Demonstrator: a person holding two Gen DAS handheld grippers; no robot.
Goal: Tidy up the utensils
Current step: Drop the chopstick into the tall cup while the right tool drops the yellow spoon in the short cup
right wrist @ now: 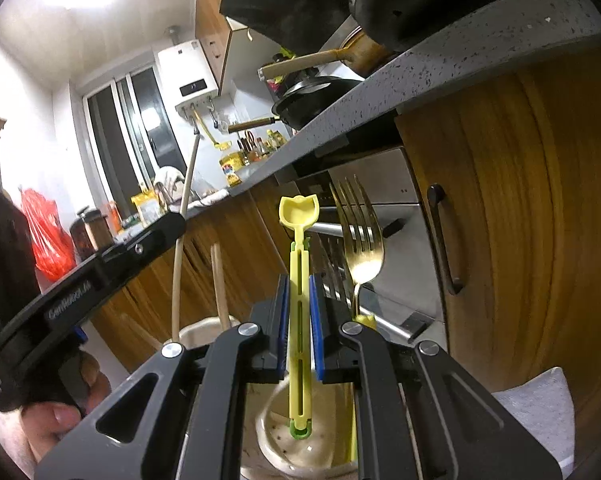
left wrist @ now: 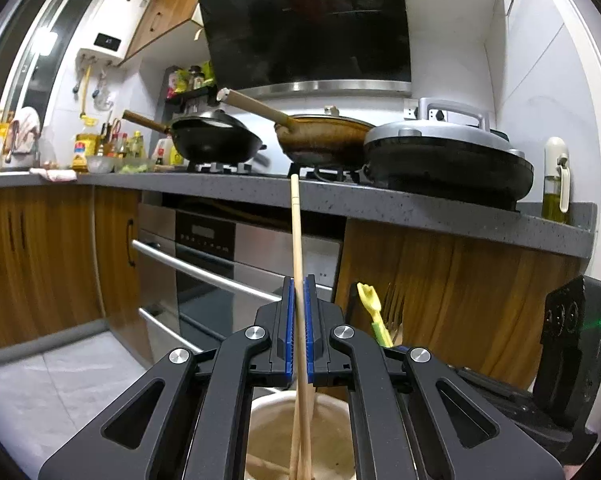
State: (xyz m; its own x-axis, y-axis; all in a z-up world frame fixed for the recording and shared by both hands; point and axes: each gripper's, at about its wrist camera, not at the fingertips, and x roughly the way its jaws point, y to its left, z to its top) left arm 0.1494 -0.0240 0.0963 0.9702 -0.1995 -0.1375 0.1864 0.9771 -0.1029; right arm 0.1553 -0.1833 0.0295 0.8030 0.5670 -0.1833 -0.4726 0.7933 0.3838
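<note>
The left gripper (left wrist: 299, 304) points forward and a little upward, its two blue-padded jaws drawn close together and pinching a thin stick between them. The right gripper (right wrist: 299, 308) tilts upward too, its blue pads nearly parallel and clamped against the sides of a slim handle. In the right wrist view the left gripper's black body crosses the lower left corner, and the person's left hand (right wrist: 60, 404) wraps around its grip, fingers curled beneath
</note>
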